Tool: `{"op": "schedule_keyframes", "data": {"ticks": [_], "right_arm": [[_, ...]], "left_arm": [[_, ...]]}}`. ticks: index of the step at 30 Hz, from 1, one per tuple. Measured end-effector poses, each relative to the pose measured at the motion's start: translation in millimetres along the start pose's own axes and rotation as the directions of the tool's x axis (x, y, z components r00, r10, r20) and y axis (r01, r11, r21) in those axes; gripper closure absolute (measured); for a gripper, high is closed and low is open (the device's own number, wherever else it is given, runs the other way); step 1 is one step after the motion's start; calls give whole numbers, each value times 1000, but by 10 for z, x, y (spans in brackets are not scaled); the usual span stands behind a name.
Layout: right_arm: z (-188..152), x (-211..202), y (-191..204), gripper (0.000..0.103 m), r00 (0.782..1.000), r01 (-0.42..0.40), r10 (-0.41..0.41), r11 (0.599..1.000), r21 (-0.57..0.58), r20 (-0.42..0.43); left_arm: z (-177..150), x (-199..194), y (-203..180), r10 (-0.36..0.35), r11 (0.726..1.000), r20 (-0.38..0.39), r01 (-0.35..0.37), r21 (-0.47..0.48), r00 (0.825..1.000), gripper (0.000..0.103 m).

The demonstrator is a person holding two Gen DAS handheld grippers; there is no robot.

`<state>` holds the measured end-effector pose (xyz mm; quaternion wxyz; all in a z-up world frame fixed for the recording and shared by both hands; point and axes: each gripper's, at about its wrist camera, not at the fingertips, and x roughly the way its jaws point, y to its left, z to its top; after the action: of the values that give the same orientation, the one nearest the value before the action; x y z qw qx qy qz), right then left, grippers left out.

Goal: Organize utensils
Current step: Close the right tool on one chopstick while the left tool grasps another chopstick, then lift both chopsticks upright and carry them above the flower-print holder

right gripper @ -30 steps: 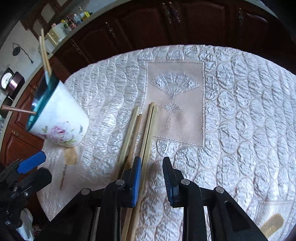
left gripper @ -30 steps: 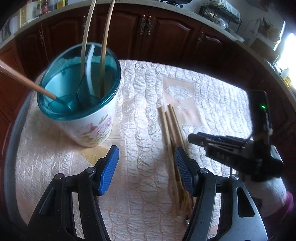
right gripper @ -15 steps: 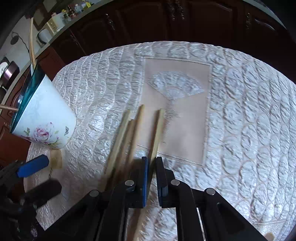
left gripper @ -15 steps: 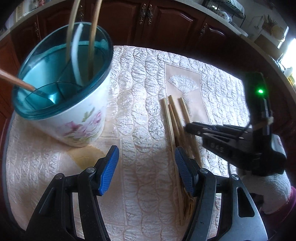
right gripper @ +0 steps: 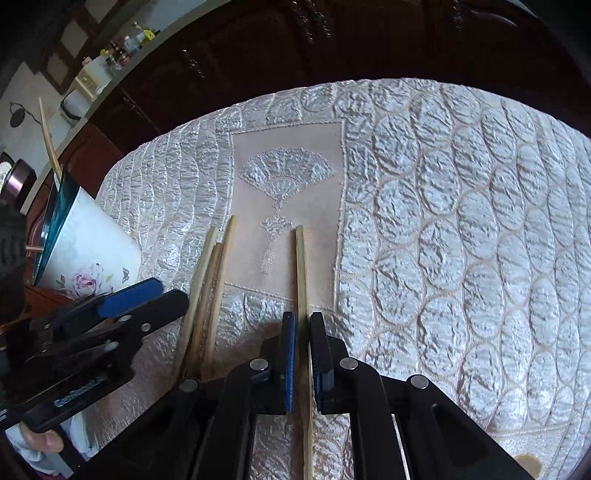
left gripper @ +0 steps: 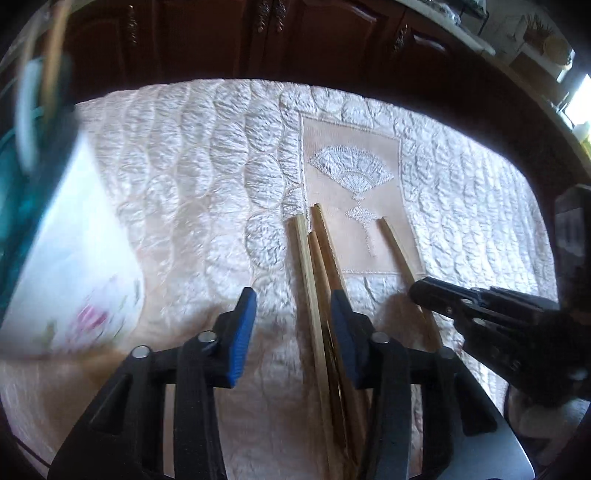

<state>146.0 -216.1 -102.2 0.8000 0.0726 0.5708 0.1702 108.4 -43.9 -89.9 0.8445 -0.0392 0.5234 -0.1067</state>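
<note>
Bench (right gripper: 480,206) draped in a quilted cream cloth, with a fan-embroidered panel (right gripper: 288,173) at mid-far. Dark wooden cabinets (left gripper: 280,33) along the far side.

Right gripper (right gripper: 302,350): jaws nearly closed, blue pads clamped on a single chopstick (right gripper: 301,266). Stick runs from between the pads away toward the far side, tip ending on the panel just right of the embroidered tassel. Set apart from the rest, to their right. Same stick seen from the left wrist (left gripper: 397,245), vanishing under the black nose of the right gripper (left gripper: 417,291).

Left gripper (left gripper: 291,325): jaws about half open and closing. Bundle of three chopsticks (left gripper: 317,266) lying on the cloth, passing through the gap hard against the right-hand pad; left pad clear of them, bare cloth in between. Not gripped. Far tips fanned slightly at the panel's near-left edge. Same three from the right wrist (right gripper: 208,280), just right of the left gripper (right gripper: 147,295).

Floral cup (right gripper: 88,251) with teal rim at far left, blurred in the left-wrist view (left gripper: 70,258). Thin sticks (right gripper: 50,140) standing up out of it.

Fingertip of the person's hand (right gripper: 40,439) at the lower left edge of the right-wrist view, under the left gripper's body.
</note>
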Motion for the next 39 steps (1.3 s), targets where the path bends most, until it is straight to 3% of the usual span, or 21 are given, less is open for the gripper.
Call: {"op": "schedule_keyframes", "data": {"ticks": [7,12,13,15,18,22,27,31,33,39], "right_arm": [[276,97,75,96,1000,18,-18,999,-40,-18],[423,233,65,96,999,-16,14,999,-41,-35],[449,242,93,96,999,-17,16,999,-45,-34],[437,175,98,97,1000,-21,20,998,-52,-20],[454,-25,193,97,999,-43,44,997,-59,22],[401,-311,270,97,996,-60,65,995,-84,64],[294,-510,273,97,991,-75,84,993,-92,101],[162,-622,244,97,990,-61,71,994,-88,118],[106,-643,176,97,991,-57,65,996,-74,117],[41,-723,133,97,990,-47,56,996,-73,127]], "left_arm": [[156,212,0,12,1000,-31,-12,1,999,71],[243,268,-14,24,1000,-39,-24,3,999,72],[257,282,-30,25,1000,-38,-25,6,999,74],[296,296,-58,18,1000,-38,-18,-4,999,96],[331,147,19,-27,999,-15,27,-32,1000,98],[309,-190,35,-71,997,45,72,-15,996,99],[243,-442,0,-63,998,76,63,3,995,100],[206,-275,12,-38,999,37,39,-11,999,94],[181,-103,7,-27,999,10,27,-25,1000,83],[254,276,-25,5,999,-33,-7,-39,999,83]]}}
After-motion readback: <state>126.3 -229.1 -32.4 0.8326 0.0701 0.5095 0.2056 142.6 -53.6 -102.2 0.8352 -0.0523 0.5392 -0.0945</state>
